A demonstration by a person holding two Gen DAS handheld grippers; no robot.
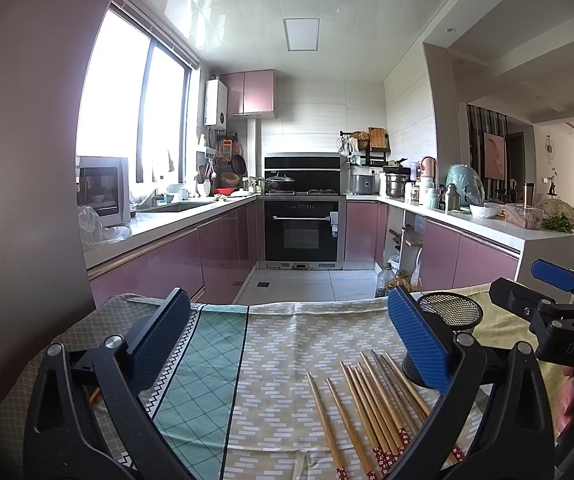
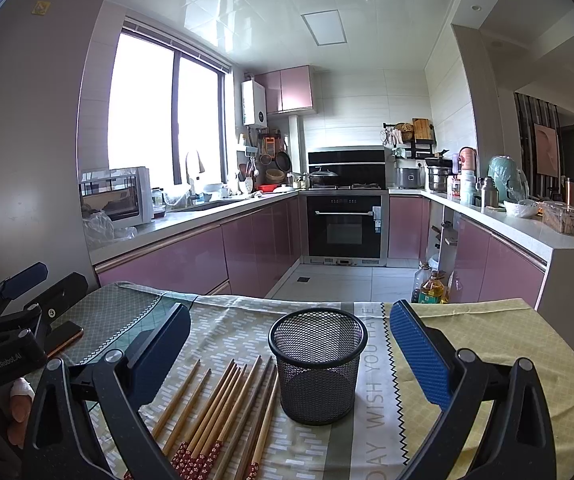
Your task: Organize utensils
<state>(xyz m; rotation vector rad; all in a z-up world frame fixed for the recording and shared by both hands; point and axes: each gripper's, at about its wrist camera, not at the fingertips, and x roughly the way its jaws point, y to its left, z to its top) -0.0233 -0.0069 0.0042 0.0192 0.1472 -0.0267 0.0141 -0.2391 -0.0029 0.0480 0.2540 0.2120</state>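
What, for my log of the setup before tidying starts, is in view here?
chopsticks: about ten, wooden with red patterned ends, loose on the cloth left of the cup
mesh cup: one, black, upright and empty, on the cloth
tablecloth: one, green, beige and yellow patterns, over the table
oil bottles: two, on the floor past the table
oven: one, black, far wall
left gripper: black, blue pads, open above the cloth
right gripper: same colours, open, framing the cup

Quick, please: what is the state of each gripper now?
Left gripper: open, holding nothing.
Right gripper: open, holding nothing.
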